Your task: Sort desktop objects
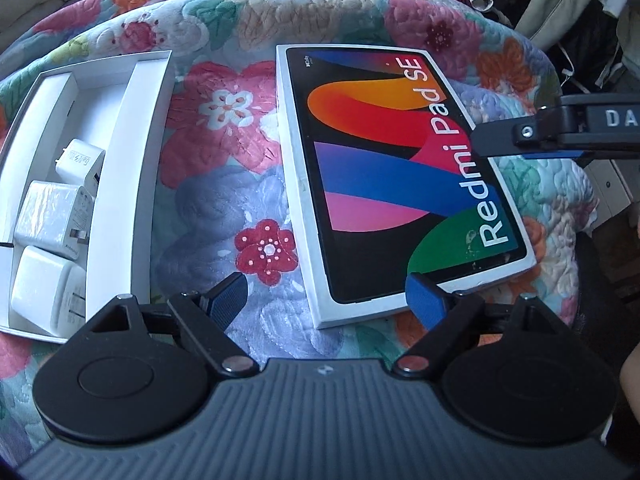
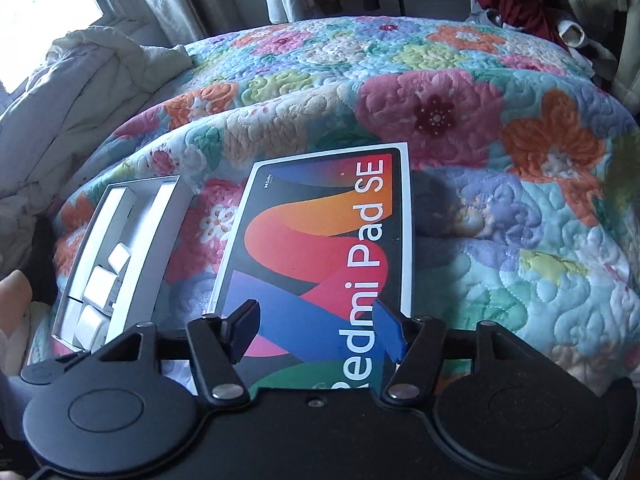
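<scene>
Floral quilt (image 1: pixel 224 184) covers bed; curtains, window upper left in right wrist view. Lid (image 1: pixel 400 176) printed "Redmi Pad SE" lies flat on quilt, centre right of left wrist view. Tray (image 1: pixel 132 184), white, open, at left edge, apart from lid; three chargers (image 1: pixel 52 216) in its left compartment. Left gripper (image 1: pixel 326 300) at bottom centre, jaws wide, nothing between, right finger over lid's near corner. Right gripper (image 2: pixel 318 328) above lid's near end, jaws apart, not pressing lid.
</scene>
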Action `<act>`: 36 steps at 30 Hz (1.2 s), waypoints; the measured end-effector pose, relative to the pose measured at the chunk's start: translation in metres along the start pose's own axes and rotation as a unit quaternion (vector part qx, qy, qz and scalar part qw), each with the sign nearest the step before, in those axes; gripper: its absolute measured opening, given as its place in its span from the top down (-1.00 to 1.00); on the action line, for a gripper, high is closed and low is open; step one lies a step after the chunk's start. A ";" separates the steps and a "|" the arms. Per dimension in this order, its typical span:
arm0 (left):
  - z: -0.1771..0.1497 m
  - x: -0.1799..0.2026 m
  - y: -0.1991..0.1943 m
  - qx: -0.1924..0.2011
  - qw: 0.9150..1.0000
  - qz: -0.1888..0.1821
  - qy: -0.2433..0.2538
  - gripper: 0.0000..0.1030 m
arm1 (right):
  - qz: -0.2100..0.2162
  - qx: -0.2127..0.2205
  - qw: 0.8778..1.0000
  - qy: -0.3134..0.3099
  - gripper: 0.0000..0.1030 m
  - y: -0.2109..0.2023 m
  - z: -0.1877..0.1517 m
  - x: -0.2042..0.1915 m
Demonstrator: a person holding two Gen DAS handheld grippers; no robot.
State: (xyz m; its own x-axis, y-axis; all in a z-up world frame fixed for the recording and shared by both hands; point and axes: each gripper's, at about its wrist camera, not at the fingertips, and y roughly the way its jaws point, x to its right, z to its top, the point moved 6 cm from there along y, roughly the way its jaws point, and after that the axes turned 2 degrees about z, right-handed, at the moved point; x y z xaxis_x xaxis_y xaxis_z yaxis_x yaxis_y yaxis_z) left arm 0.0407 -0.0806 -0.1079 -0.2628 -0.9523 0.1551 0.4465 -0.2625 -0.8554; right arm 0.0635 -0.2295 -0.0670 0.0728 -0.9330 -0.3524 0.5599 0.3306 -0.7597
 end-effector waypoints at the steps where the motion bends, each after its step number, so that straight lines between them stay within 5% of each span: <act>1: 0.000 -0.001 0.003 -0.001 1.000 0.008 0.003 -0.68 | 0.003 0.008 1.000 -0.006 -0.69 -0.003 -0.001 0.002; 9: 0.003 0.000 0.015 -0.007 1.000 0.007 -0.018 -0.72 | 0.009 0.016 0.999 0.039 -0.78 -0.003 -0.003 0.032; 17: 0.001 0.004 0.028 -0.033 0.994 -0.062 -0.080 -0.73 | 0.025 -0.037 0.995 0.087 -0.78 0.016 -0.016 0.040; 27: 0.006 0.007 0.031 -0.018 0.991 -0.086 -0.105 -0.76 | 0.020 -0.057 0.995 0.076 -0.78 0.034 -0.019 0.033; 33: 0.001 0.012 0.029 -0.024 0.993 -0.078 -0.087 -0.77 | 0.019 -0.084 0.995 0.055 -0.80 0.042 -0.024 0.025; 36: -0.002 0.010 0.017 -0.019 0.997 -0.036 -0.059 -0.80 | 0.046 -0.110 0.991 0.054 -0.79 0.040 -0.028 0.018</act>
State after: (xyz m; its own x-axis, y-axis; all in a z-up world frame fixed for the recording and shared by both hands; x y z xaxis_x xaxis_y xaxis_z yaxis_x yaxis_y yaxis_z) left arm 0.0439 -0.0944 -0.1222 -0.1899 -0.9432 0.2726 0.3963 -0.3277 -0.8577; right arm 0.0639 -0.2288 -0.1190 0.0197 -0.8804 -0.4737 0.3606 0.4482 -0.8180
